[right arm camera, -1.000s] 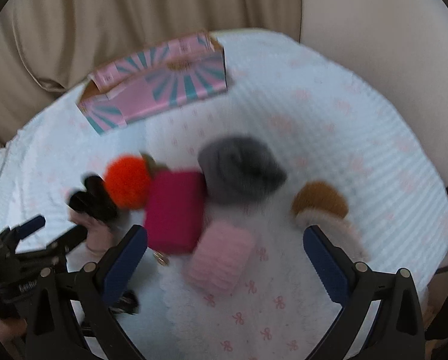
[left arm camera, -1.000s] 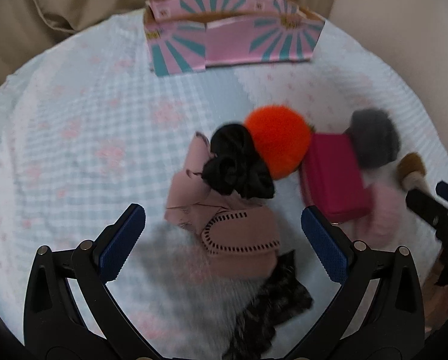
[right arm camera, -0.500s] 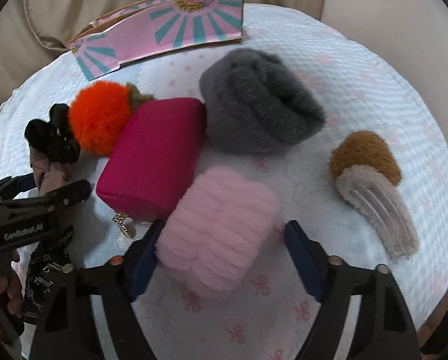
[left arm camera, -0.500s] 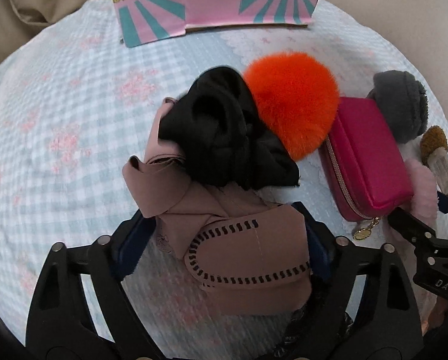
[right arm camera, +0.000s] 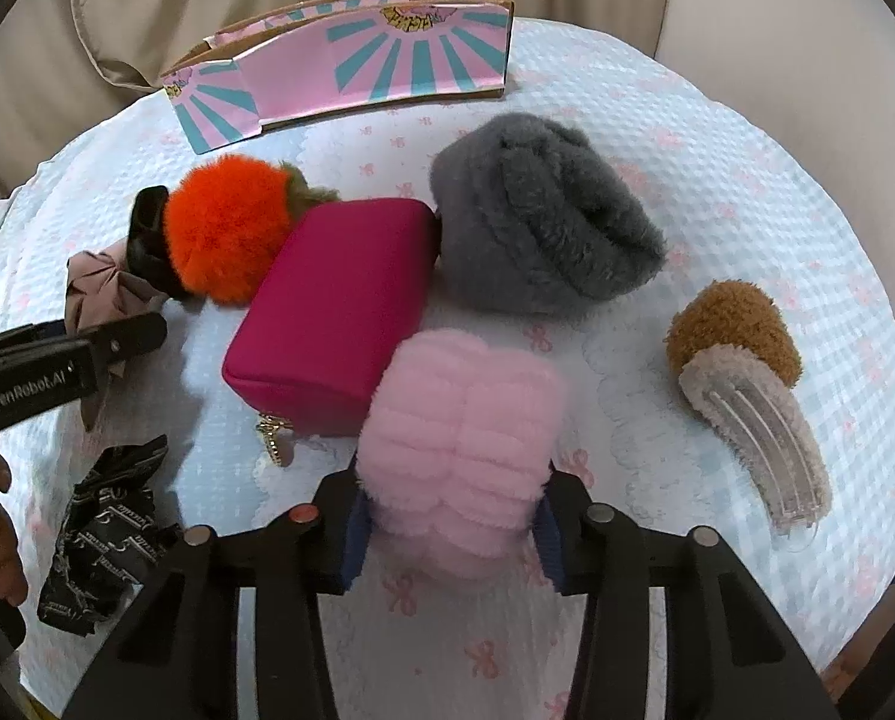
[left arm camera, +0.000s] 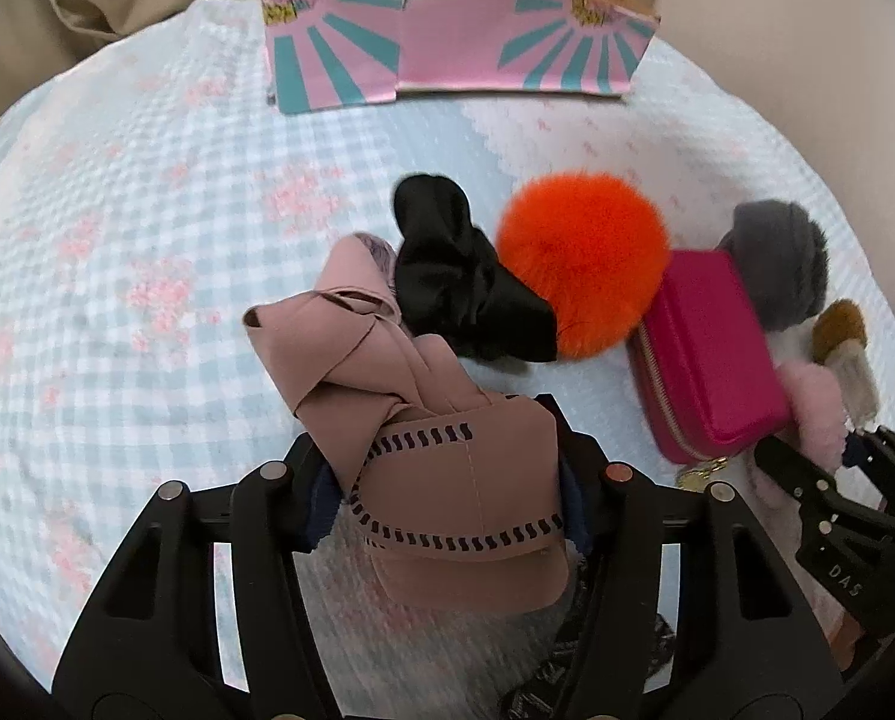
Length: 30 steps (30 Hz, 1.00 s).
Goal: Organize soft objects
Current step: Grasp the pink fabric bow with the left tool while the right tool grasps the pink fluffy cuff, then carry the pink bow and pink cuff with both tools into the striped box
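Left claw (left arm camera: 447, 480) clamped on the dusty-pink bow (left arm camera: 441, 450), pads pressed to both its sides – black scrunchie (left arm camera: 465, 294) touching the bow's far end. Right claw (right arm camera: 450, 531) clamped on the fluffy pink scrunchie (right arm camera: 465, 438), just in front of the magenta pouch (right arm camera: 333, 312). Left of the pouch and touching it, orange pompom (right arm camera: 225, 228); right of it, grey fuzzy piece (right arm camera: 537, 222). Well right of the pouch, brown hair clip (right arm camera: 741, 372). Beyond the pouch, pink-and-teal box (right arm camera: 351, 66) on the checked cloth (right arm camera: 717, 180).
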Each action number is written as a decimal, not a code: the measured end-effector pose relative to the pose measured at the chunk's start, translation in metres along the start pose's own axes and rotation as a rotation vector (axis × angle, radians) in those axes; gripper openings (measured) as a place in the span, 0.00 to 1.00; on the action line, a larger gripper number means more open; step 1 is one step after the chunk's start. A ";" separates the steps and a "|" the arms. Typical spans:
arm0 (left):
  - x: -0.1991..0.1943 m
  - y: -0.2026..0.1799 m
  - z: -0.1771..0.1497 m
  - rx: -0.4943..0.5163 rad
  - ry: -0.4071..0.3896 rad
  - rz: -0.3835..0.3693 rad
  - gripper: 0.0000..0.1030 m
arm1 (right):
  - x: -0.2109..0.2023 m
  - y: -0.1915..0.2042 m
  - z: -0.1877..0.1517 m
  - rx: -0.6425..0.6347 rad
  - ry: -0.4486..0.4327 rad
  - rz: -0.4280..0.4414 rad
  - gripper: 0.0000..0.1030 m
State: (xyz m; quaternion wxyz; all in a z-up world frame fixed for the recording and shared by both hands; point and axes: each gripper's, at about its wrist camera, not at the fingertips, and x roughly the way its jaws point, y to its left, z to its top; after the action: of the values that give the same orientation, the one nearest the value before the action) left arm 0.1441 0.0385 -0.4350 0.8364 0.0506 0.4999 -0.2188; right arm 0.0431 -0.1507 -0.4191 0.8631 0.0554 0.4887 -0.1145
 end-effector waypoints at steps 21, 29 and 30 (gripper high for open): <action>-0.116 -0.018 0.042 -0.069 -0.134 0.040 0.51 | -0.094 -0.010 0.062 0.000 -0.110 0.021 0.38; -0.180 -0.037 0.074 -0.121 -0.208 0.080 0.51 | -0.150 -0.024 0.113 -0.048 -0.183 0.058 0.38; -0.185 -0.040 0.077 -0.129 -0.214 0.086 0.51 | -0.157 -0.026 0.121 -0.052 -0.192 0.065 0.38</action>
State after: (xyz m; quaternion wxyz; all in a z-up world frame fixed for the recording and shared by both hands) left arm 0.1158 0.0378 -0.2326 0.8951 -0.0054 0.4182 -0.1542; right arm 0.0589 -0.1786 -0.2221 0.9105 0.0375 0.4043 -0.0783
